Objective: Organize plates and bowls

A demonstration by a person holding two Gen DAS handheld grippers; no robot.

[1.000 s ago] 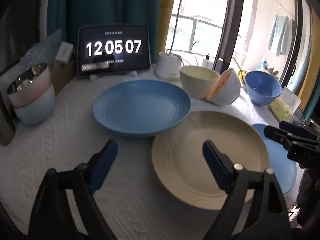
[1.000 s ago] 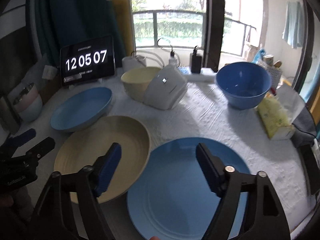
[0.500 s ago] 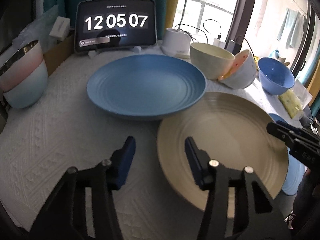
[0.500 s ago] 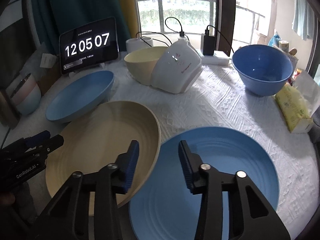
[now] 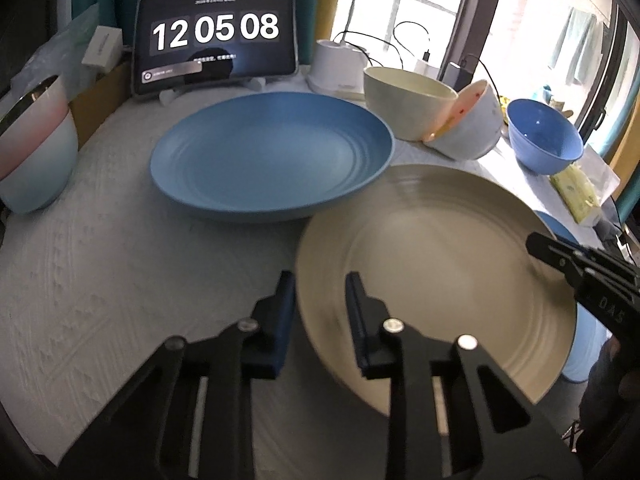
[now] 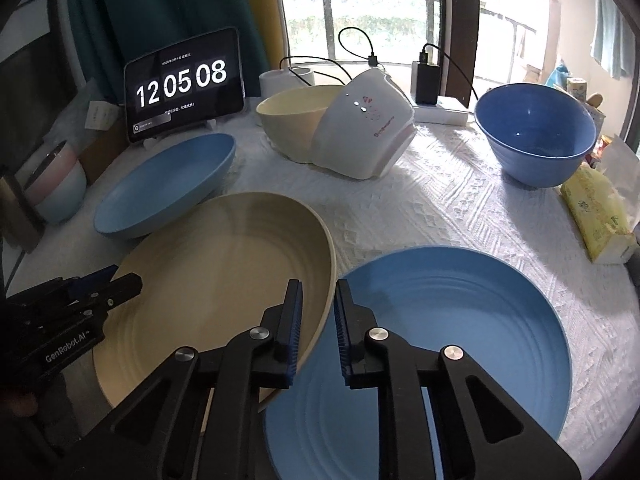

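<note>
A beige plate (image 5: pixel 440 264) lies on the white cloth between two blue plates; it also shows in the right wrist view (image 6: pixel 216 280). My left gripper (image 5: pixel 320 316) straddles the beige plate's left rim, jaws nearly closed on it. My right gripper (image 6: pixel 318 320) straddles its right rim, where it meets the near blue plate (image 6: pixel 448 340), jaws nearly closed. The far blue plate (image 5: pixel 272 160) sits behind. A cream bowl (image 5: pixel 408 100), a tilted white bowl (image 5: pixel 468 124) and a blue bowl (image 5: pixel 544 140) stand at the back.
A tablet clock (image 5: pixel 216 36) stands at the back left. Stacked pink and pale blue bowls (image 5: pixel 32 148) sit at the left edge. A yellow tissue pack (image 6: pixel 596 216) lies right. Chargers and cables (image 6: pixel 428 80) are by the window.
Both grippers moved forward and down to the beige plate's opposite rims, and their jaws narrowed from wide open to nearly closed around the rim.
</note>
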